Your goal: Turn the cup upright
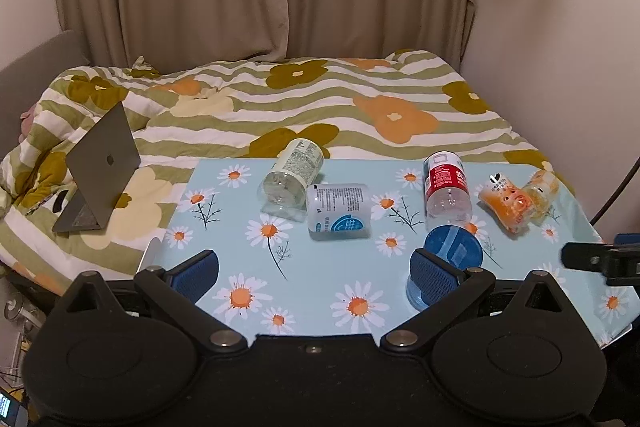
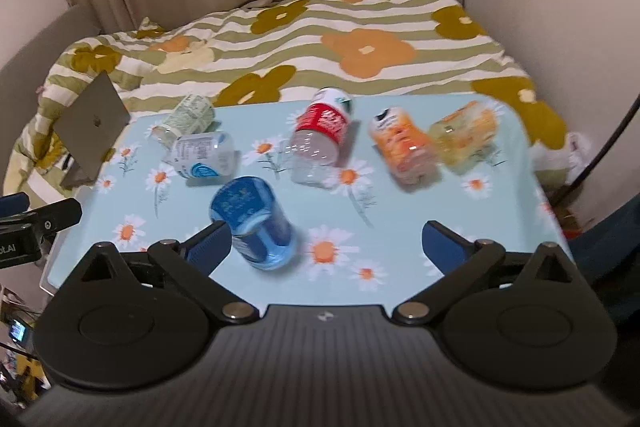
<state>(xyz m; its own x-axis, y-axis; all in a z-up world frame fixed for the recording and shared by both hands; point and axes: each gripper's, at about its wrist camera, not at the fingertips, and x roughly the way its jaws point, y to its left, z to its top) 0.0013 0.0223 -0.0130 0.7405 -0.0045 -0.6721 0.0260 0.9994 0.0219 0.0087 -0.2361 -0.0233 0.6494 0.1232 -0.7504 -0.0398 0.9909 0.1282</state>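
A blue plastic cup (image 1: 448,263) stands upside down near the front of the flowered table (image 1: 320,287); it also shows in the right wrist view (image 2: 254,223). My left gripper (image 1: 316,267) is open and empty, its right finger just in front of the blue cup. My right gripper (image 2: 326,243) is open and empty, its left finger beside the blue cup. Further back lie several cups on their sides: a clear one with a green label (image 1: 294,175), a clear one with a blue label (image 1: 338,211), a red-labelled one (image 1: 446,187) and two orange ones (image 1: 506,205) (image 1: 540,193).
A bed with a striped flower quilt (image 1: 320,99) lies behind the table. An open laptop (image 1: 100,167) stands on the quilt at the left. Curtains and walls close the back and right. The right gripper's tip (image 1: 600,259) shows at the right edge.
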